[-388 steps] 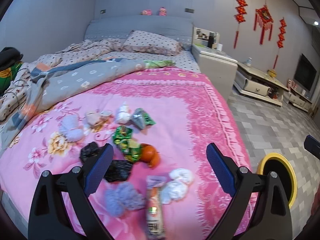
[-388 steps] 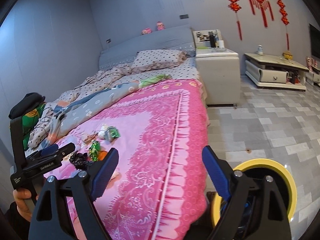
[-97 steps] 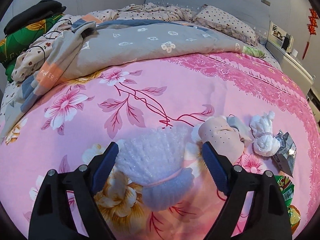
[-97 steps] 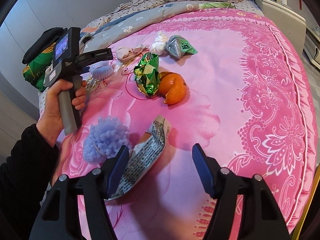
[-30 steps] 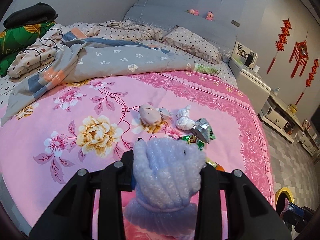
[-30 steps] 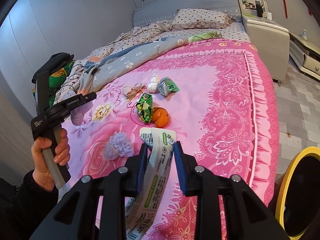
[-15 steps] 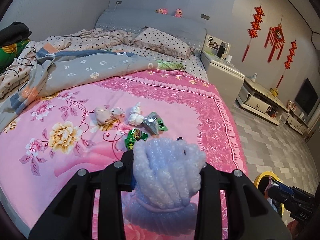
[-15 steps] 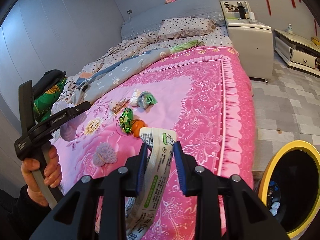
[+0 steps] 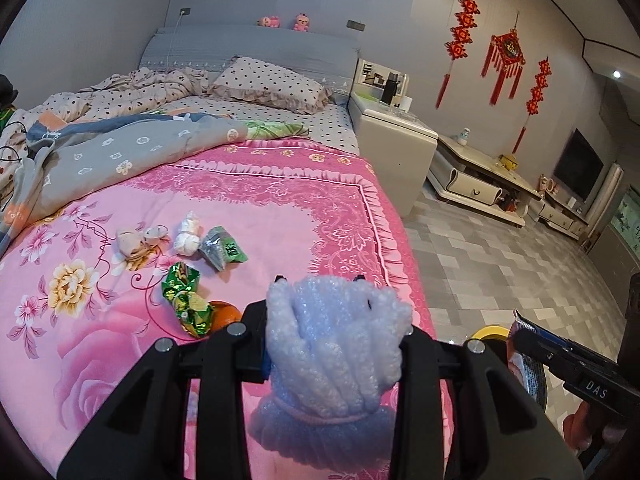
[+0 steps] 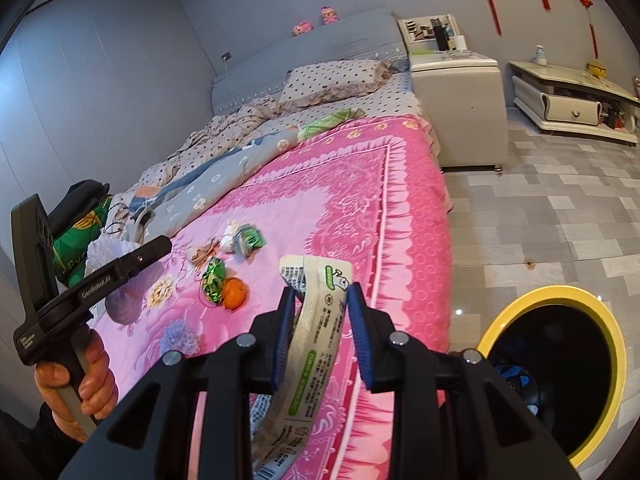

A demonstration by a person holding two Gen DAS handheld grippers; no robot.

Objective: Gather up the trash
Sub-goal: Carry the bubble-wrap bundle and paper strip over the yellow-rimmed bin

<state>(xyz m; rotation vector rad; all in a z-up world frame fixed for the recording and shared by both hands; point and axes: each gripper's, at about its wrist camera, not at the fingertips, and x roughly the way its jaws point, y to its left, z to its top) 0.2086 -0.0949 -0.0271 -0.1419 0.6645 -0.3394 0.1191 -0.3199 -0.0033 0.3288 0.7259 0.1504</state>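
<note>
Trash lies partly gathered. On the pink bedspread a beige wad, a white wad, a silver-green packet, a green foil wrapper and an orange sit close together, and a lilac puff lies nearer the bed's foot. The yellow-rimmed bin on the floor beside the bed already shows something blue inside.

Left gripper pinches a pale lilac foam bundle, bubbly in texture and tied near its lower end with a thin band. Right gripper is clamped on a long white wrapper with green print, which hangs limp and creased below the jaws.

By my reading, two pieces are lifted and not yet dropped; six remain on the bed.
</note>
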